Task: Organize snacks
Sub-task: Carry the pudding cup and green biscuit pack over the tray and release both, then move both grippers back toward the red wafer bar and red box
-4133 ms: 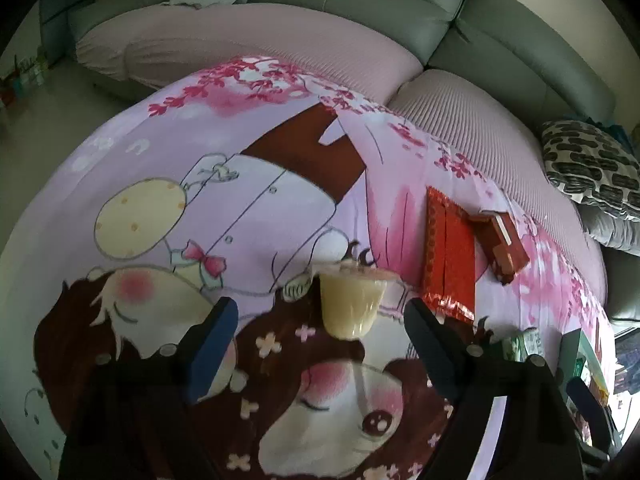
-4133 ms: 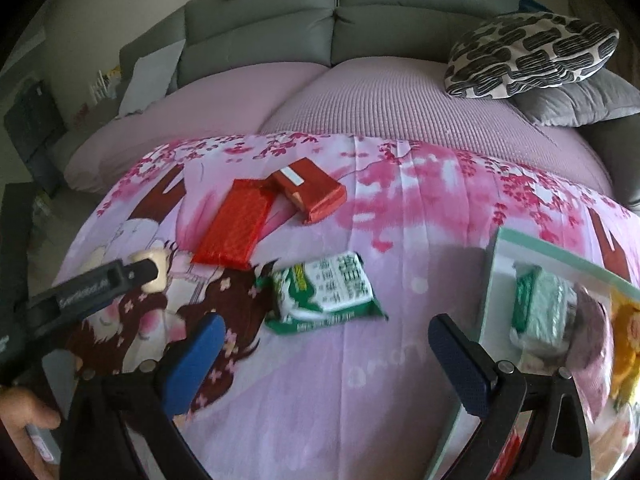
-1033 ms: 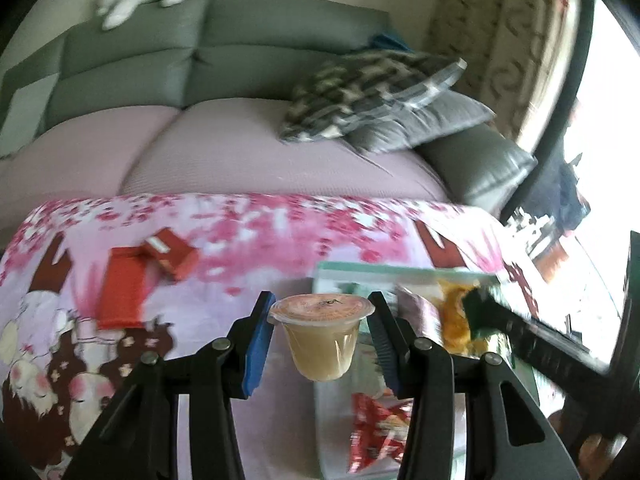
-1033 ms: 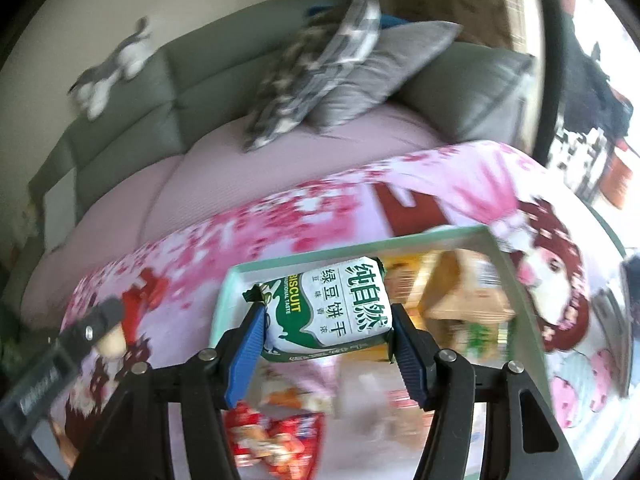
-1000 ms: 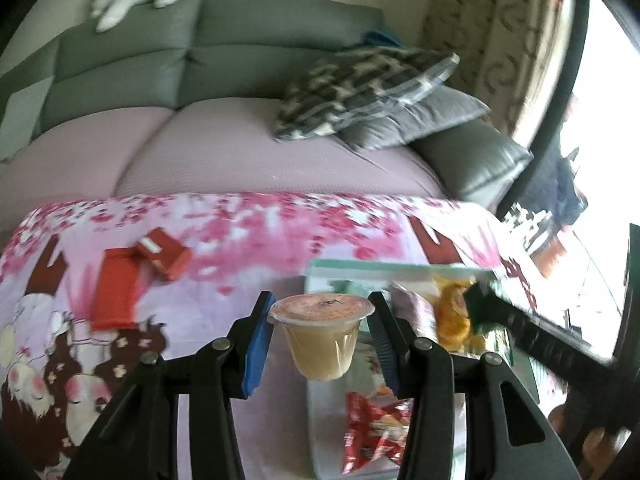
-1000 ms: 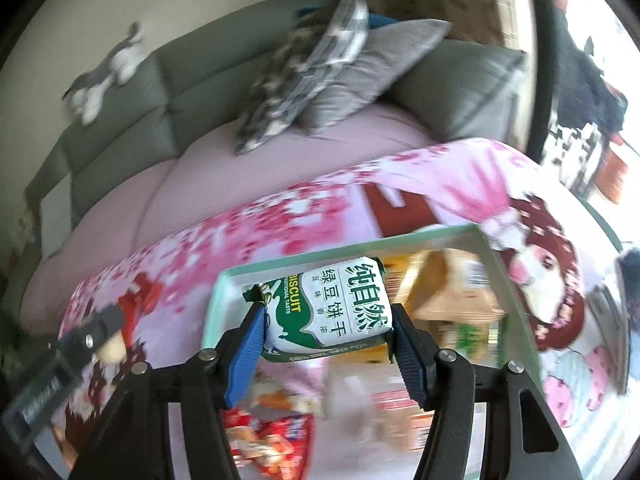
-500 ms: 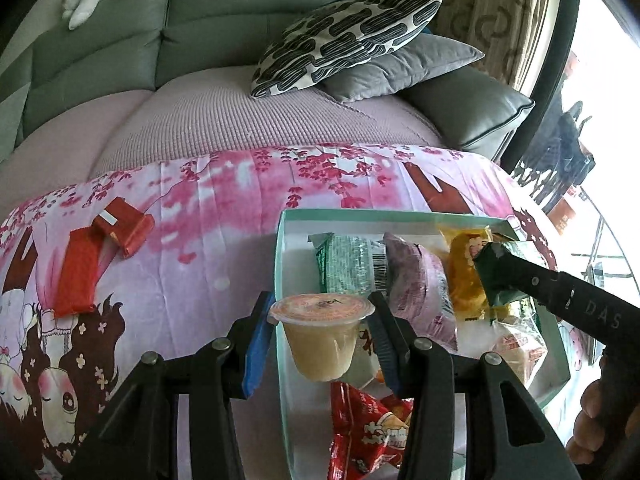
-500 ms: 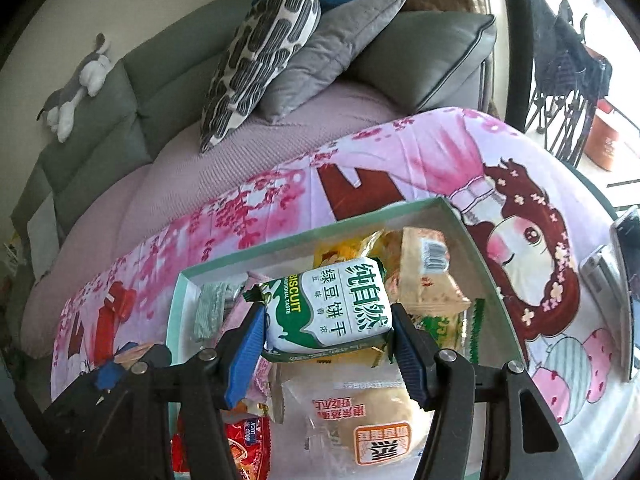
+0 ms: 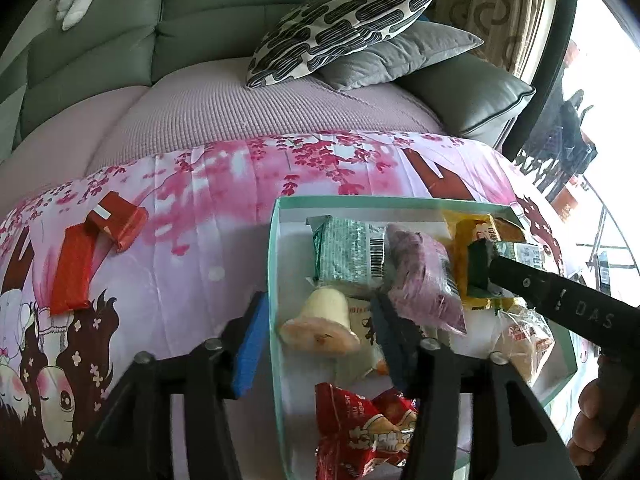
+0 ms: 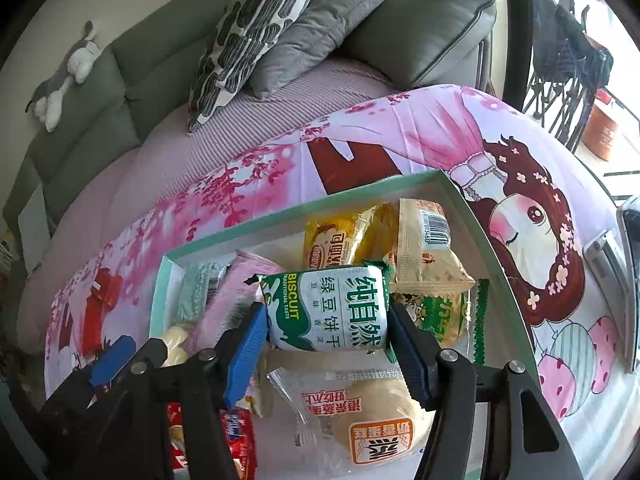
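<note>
The left gripper (image 9: 320,340) is seen with its fingers (image 9: 250,346) released, the jaws having just been opening; the jelly cup (image 9: 320,322) lies tipped on its side between them, touched by neither pad, inside the mint-rimmed tray (image 9: 274,276). A red snack packet (image 9: 360,428) lies nearest in the tray, and beyond the cup a green wafer pack (image 9: 346,256) and a purple pack (image 9: 424,276) are found side by side. The right gripper (image 10: 326,344) is clenched on the green-and-white biscuit pack (image 10: 328,308), which is held above the tray's contents, over a clear-wrapped bun (image 10: 368,416) and in front of a yellow pack (image 10: 340,240) and a beige pack (image 10: 424,248). On the pink cartoon-printed cloth (image 9: 208,216), well apart from the tray, a flat red pack (image 9: 74,268) and a red box (image 9: 118,218) are left touching. Farther back, a patterned cushion (image 9: 344,28) is propped on a grey cushion (image 9: 404,56) on the sofa (image 9: 192,12).
</note>
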Tool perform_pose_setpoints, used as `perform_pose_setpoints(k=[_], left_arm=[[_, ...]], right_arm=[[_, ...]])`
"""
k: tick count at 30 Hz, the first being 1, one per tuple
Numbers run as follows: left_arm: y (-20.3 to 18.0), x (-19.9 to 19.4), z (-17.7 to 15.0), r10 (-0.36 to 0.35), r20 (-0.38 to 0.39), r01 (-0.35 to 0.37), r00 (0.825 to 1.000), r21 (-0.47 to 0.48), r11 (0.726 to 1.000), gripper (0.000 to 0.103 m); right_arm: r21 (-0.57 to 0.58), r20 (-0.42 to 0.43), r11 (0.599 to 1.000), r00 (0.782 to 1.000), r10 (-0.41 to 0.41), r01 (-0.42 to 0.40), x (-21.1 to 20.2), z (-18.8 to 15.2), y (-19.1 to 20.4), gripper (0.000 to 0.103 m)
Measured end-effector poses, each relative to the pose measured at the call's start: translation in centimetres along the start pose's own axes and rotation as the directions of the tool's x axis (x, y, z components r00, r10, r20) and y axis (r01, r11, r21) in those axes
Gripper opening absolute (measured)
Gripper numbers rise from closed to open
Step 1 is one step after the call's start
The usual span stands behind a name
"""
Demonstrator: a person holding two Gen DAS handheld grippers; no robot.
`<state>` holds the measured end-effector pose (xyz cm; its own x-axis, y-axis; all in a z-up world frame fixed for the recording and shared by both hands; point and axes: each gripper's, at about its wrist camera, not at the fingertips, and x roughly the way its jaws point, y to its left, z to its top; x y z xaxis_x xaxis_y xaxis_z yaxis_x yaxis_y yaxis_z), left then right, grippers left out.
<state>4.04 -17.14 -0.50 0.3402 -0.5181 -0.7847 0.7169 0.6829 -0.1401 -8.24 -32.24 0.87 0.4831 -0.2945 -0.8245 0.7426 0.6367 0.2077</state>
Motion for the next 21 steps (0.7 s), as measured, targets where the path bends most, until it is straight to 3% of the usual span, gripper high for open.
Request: perform_pose_setpoints(k=[11,14,21], left_arm=[[1.7,-0.6,0.4,0.056,-0.034,-0.059,0.998,-0.074,0.996,0.076],[2.6,-0.7,0.4,0.090,-0.045,-0.095,0.995,-0.108,0.990,0.085],[6.3,-0.6,-0.1,0.169,-0.085,-0.185,0.982,-0.253,0.950,0.093]], right_arm=[[-0.041,-0.003,0.997,0.998,-0.064,0.064,0.2,0.0,0.3,0.093],[-0.059,0.000,0.996,0.997,-0.072,0.072,0.3,0.0,0.5,0.103],[-0.104,0.011,0.991,0.996,-0.084,0.084,0.3,-0.1,1.3,0.103]])
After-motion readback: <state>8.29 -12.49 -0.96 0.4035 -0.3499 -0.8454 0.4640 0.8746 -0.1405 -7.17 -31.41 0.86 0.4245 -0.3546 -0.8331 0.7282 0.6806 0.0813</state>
